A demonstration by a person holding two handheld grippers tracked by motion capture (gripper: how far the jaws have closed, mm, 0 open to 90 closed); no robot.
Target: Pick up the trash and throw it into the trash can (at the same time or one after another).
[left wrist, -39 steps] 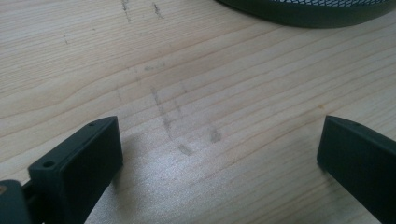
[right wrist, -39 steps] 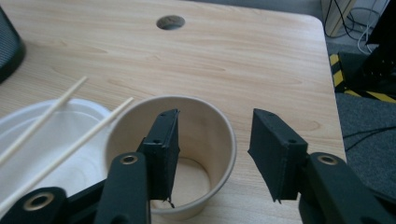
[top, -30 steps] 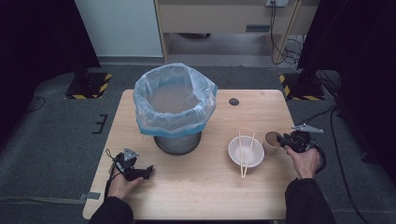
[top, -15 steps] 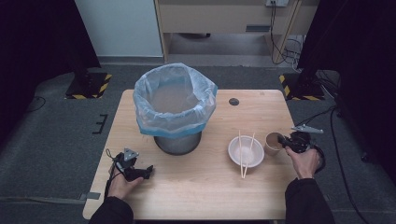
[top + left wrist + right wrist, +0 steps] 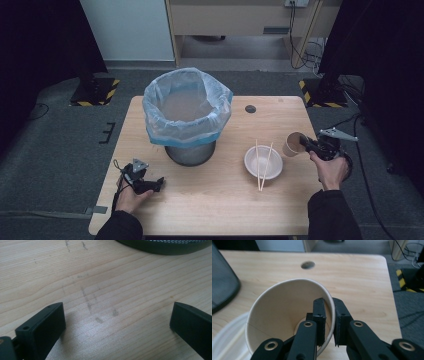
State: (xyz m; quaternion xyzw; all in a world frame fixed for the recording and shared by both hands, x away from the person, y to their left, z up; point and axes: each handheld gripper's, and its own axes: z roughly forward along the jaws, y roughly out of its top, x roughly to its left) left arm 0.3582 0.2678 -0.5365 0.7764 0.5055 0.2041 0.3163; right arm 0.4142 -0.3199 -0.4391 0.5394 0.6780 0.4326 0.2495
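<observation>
A tan paper cup (image 5: 291, 144) hangs just above the table, to the right of the white bowl (image 5: 251, 159), tilted with its mouth toward the bowl. My right gripper (image 5: 306, 144) is shut on its rim. In the right gripper view one jaw is inside the cup (image 5: 284, 312) and the other outside, with the gripper (image 5: 329, 302) pinching the wall. Two chopsticks (image 5: 264, 159) lie across the bowl. My left gripper (image 5: 159, 184) rests low at the table's front left; its jaws (image 5: 117, 315) stand wide open over bare wood.
A mesh bin lined with a blue bag (image 5: 187, 112) stands at the table's middle back; its base shows in the gripper views (image 5: 162, 245) (image 5: 222, 285). A round cable hole (image 5: 250, 109) (image 5: 308, 264) is behind the bowl. The table's right edge is close to the cup.
The right gripper has risen a little with the paper cup, which now tilts off the table. The left gripper has stayed where it was.
</observation>
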